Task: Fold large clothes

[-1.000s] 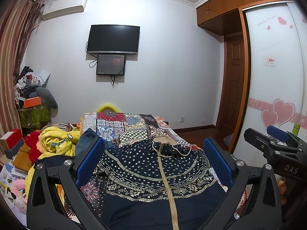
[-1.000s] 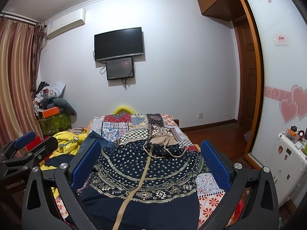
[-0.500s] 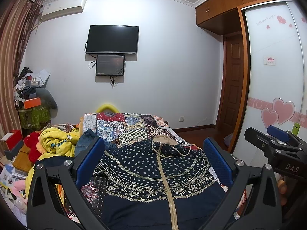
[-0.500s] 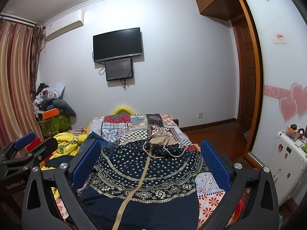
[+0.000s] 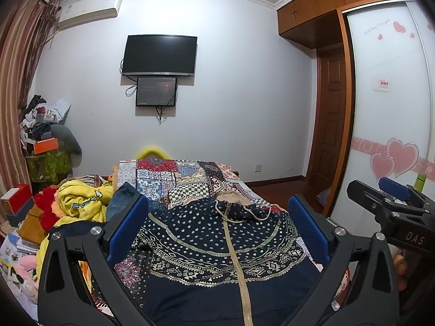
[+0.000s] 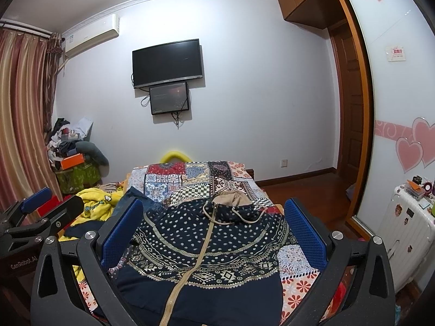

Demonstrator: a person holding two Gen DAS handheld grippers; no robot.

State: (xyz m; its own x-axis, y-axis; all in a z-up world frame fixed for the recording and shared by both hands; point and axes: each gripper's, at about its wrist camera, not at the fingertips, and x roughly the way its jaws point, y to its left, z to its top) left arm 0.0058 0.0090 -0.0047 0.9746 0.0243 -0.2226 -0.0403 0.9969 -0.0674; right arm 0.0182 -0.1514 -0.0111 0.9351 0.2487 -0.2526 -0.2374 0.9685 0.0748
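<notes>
A dark navy hooded jacket with beige dots, bands and a beige zipper lies spread face up on the bed, hood at the far end. My left gripper hovers open over its near half, blue pads either side, touching nothing. In the right wrist view the same jacket lies under my right gripper, also open and holding nothing. Each gripper shows in the other's view: the right gripper at the right edge, the left gripper at the left edge.
A patchwork quilt covers the bed. A yellow blanket and jeans are heaped at the bed's left. A clutter pile stands by the curtain. A wardrobe door and a white suitcase are on the right.
</notes>
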